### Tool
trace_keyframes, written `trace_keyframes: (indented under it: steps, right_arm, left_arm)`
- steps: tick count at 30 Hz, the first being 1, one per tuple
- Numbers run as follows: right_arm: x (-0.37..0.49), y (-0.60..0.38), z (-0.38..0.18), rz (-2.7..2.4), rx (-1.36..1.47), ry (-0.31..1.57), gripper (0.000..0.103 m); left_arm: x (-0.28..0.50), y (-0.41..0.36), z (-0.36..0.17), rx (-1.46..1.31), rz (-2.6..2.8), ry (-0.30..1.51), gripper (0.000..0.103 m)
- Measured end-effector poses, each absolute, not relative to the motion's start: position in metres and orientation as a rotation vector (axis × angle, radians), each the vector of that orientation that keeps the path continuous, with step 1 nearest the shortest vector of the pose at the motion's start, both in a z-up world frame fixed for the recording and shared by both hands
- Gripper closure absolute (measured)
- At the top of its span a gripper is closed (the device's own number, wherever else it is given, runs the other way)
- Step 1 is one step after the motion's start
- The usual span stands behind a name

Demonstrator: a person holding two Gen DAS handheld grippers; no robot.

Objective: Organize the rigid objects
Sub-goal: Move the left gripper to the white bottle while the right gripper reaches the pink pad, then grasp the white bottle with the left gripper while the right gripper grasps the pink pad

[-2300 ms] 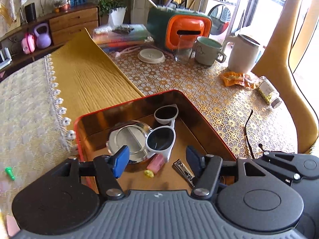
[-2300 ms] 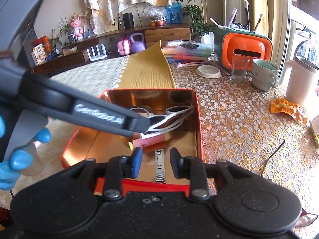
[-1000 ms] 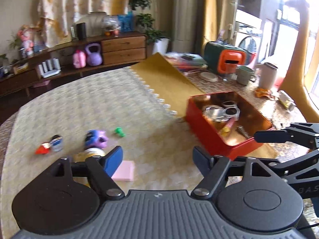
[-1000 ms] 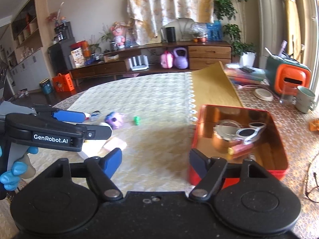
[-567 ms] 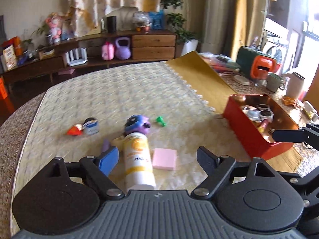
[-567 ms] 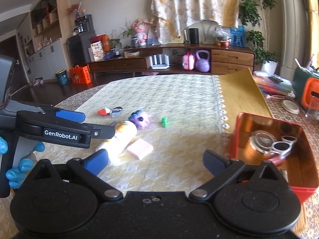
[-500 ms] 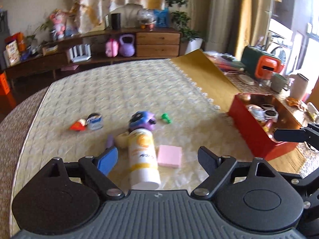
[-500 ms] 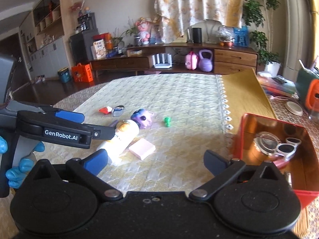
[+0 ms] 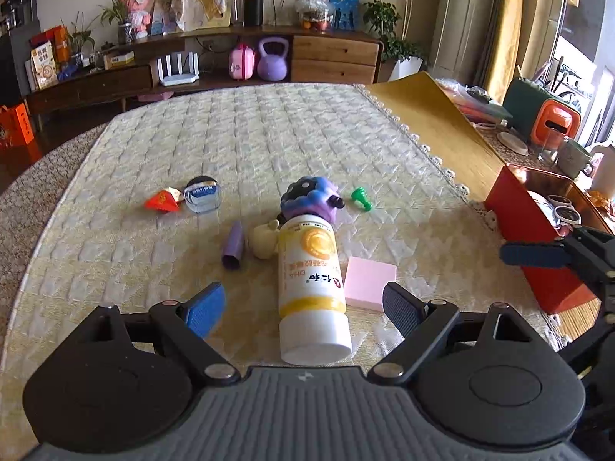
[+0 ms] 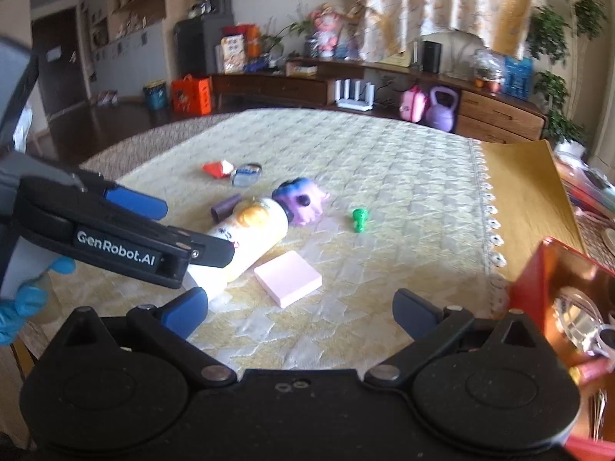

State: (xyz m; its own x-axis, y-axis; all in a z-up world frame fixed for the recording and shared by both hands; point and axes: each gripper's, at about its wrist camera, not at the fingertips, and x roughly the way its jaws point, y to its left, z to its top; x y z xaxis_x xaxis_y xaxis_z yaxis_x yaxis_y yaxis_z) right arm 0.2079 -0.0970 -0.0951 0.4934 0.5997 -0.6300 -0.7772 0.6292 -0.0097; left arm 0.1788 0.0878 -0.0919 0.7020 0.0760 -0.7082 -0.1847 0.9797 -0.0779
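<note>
Both jaws gape wide: the left hand-held gripper (image 9: 303, 305) straddles the lying white bottle (image 9: 312, 288) without clamping; the right hand-held gripper (image 10: 300, 309) holds nothing.

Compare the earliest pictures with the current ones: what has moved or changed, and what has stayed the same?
Both tongs left the red tin and swung over to the loose items on the cloth. The left tongs now frame the lying white bottle; the right tongs face the pink pad. Both have just been opening and grip nothing. The tin's contents stayed put.
</note>
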Motion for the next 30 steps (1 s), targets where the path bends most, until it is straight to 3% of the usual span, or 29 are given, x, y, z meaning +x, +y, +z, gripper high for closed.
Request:
trace_keyframes:
  steps: [10,18,22,27,30]
  right_arm:
    - [0.231,-0.072,-0.12,0.911,-0.382,0.677,0.005]
    - [0.25,-0.056,-0.13,0.935,-0.39,0.702,0.025]
    - [0.254,-0.053,-0.134,0.95,-0.392,0.696,0.027]
    - [0.254,-0.051,-0.134,0.967,-0.394,0.681,0.04]
    - [0.252,-0.05,-0.133,0.978,-0.396,0.673,0.047]
  left_arm:
    - [0.199,0.098,-0.112,-0.19,0.173,0.805,0.014]
    - [0.211,0.106,-0.122,-0.231,0.179,0.819,0.014]
    - [0.213,0.108,-0.125,-0.24,0.177,0.824,0.014]
    - [0.213,0.11,-0.129,-0.255,0.175,0.829,0.015]
    - [0.213,0.11,-0.129,-0.252,0.168,0.828,0.025]
